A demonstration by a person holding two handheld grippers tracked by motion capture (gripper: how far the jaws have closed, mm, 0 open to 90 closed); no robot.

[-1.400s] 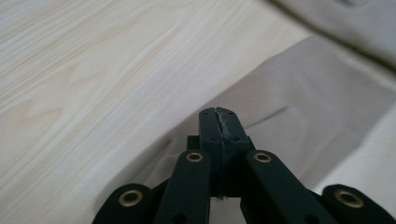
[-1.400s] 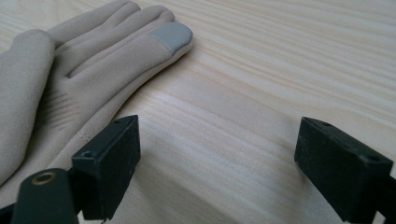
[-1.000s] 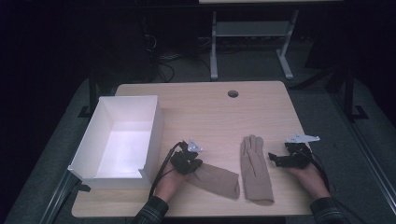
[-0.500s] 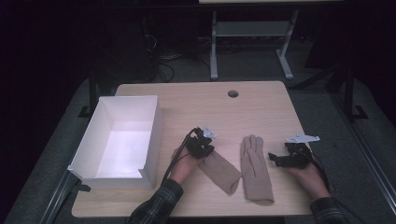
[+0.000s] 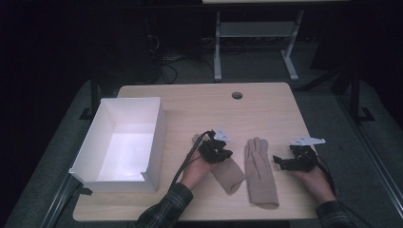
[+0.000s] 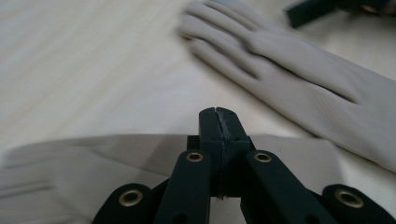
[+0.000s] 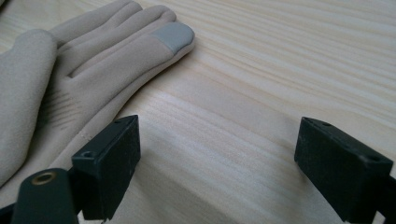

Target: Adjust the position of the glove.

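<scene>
Two beige gloves lie on the wooden table. My left gripper is shut on the cuff end of the left glove; its fabric spreads under the closed jaws. The other glove lies flat, fingers pointing away, with a grey fingertip patch. My right gripper rests on the table just right of that glove, jaws wide open over bare wood. Its dark tip also appears as the far gripper in the left gripper view.
A white open box stands on the table's left side, empty inside. A round cable hole sits near the far edge. Beyond the table are a metal frame and cables on the dark floor.
My left gripper has moved right and away from the person, dragging the held end of the left glove with it; the glove now lies more steeply. The right gripper stayed put.
</scene>
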